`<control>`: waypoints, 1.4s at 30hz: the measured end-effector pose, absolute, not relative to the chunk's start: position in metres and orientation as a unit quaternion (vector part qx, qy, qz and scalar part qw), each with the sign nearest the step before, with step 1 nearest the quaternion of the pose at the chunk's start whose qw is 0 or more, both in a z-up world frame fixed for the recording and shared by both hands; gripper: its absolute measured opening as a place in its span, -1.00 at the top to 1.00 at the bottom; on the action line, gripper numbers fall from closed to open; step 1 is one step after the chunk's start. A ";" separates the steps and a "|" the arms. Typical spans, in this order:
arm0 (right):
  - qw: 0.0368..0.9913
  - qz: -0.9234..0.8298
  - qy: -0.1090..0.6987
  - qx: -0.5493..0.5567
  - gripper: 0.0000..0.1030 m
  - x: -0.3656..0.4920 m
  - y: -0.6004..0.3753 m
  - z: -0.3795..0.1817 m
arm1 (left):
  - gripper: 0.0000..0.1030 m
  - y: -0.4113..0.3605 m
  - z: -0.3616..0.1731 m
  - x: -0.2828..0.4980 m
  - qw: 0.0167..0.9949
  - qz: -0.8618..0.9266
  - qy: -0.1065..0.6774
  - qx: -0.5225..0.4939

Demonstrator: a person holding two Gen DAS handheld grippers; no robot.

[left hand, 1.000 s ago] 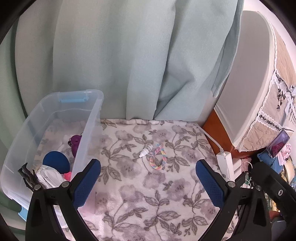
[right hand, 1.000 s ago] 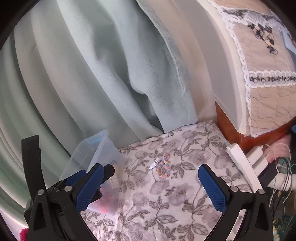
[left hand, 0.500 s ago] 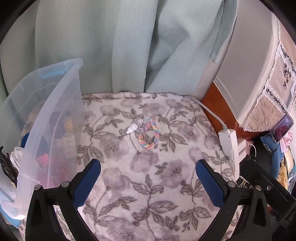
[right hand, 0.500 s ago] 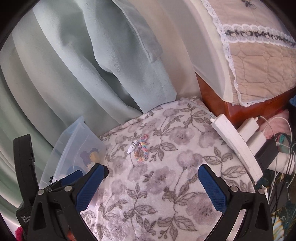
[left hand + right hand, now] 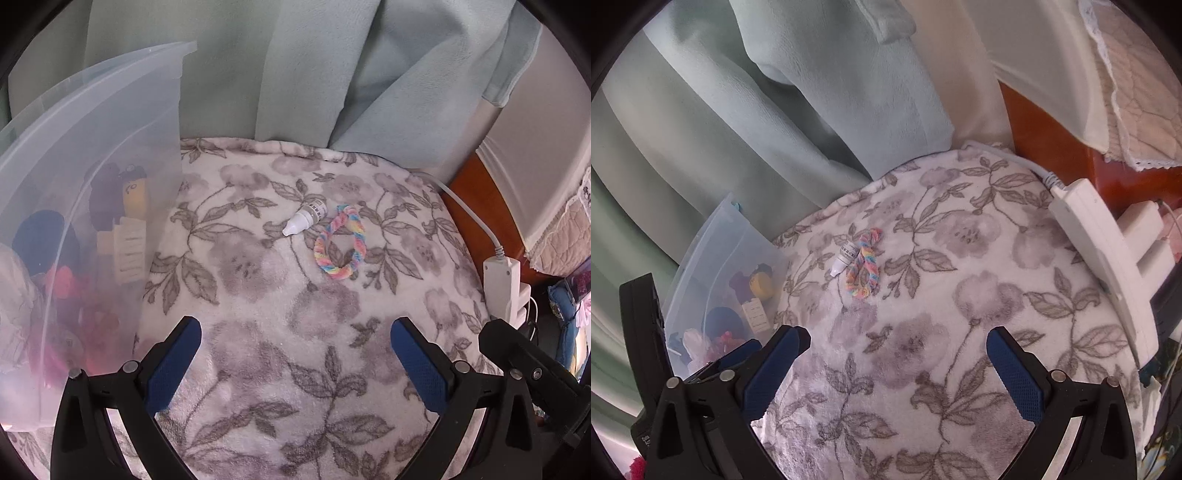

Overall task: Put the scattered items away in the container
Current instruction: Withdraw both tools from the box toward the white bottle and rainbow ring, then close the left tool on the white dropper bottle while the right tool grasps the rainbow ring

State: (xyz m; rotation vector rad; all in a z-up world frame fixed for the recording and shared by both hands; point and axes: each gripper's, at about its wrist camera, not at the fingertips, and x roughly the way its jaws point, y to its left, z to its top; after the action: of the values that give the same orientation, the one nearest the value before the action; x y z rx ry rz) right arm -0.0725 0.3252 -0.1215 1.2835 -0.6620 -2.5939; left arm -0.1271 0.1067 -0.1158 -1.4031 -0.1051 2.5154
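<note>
A small white dropper bottle [image 5: 306, 219] and a pastel rainbow braided loop [image 5: 340, 242] lie side by side on the floral blanket [image 5: 280, 369], ahead of both grippers. They also show in the right wrist view: the bottle [image 5: 845, 257] and the loop [image 5: 863, 268]. A clear plastic bin [image 5: 110, 155] stands at the left with several items inside; it also shows in the right wrist view [image 5: 727, 254]. My left gripper [image 5: 295, 354] is open and empty. My right gripper [image 5: 897, 362] is open and empty.
Pale green curtains [image 5: 295, 66] hang behind the blanket. A white power strip [image 5: 1108, 273] with its cable lies along the blanket's right edge, next to an orange-brown wooden furniture side [image 5: 1052, 122]. The left gripper's body [image 5: 642, 332] shows at the right wrist view's left edge.
Both grippers have moved down and forward toward the bottle and loop, which look larger now. The left gripper has shifted right, out from over the bin. Both stay open.
</note>
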 end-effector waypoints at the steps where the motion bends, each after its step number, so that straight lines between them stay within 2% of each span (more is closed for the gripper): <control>1: 0.091 -0.869 -0.221 0.434 -1.00 -0.076 0.323 -0.125 | -0.99 0.107 -0.119 -0.128 0.129 0.865 -0.031 -0.483; 5: 0.094 -0.870 -0.197 0.441 -1.00 -0.086 0.314 -0.133 | -0.98 0.106 -0.128 -0.133 0.119 0.866 -0.019 -0.485; 15: 0.102 -0.879 -0.198 0.422 -0.95 -0.127 0.315 -0.131 | -0.98 0.116 -0.127 -0.163 0.120 0.878 -0.012 -0.462; 18: 0.089 -0.880 -0.199 0.422 -0.85 -0.141 0.316 -0.132 | -0.98 0.120 -0.128 -0.176 0.122 0.880 -0.009 -0.459; 20: 0.084 -0.878 -0.207 0.424 -0.70 -0.149 0.317 -0.135 | -0.97 0.122 -0.130 -0.184 0.124 0.881 -0.009 -0.457; 29: 0.115 -0.860 -0.233 0.439 -0.24 -0.175 0.312 -0.151 | -0.82 0.128 -0.140 -0.207 0.139 0.879 0.006 -0.456; 33: 0.129 -0.857 -0.229 0.442 -0.11 -0.184 0.304 -0.154 | -0.69 0.125 -0.142 -0.209 0.140 0.878 0.004 -0.458; 34: 0.131 -0.858 -0.227 0.442 -0.03 -0.186 0.302 -0.155 | -0.68 0.125 -0.143 -0.209 0.140 0.877 0.005 -0.460; 42: 0.143 -0.846 -0.242 0.454 0.20 -0.200 0.291 -0.169 | -0.68 0.124 -0.149 -0.206 0.125 0.870 0.029 -0.476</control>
State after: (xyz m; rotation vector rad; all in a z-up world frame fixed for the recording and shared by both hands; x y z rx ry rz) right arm -0.1997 0.2906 -0.1687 1.3097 -0.6971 -2.4386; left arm -0.2057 0.1239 -0.1489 -1.3885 0.0843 2.5348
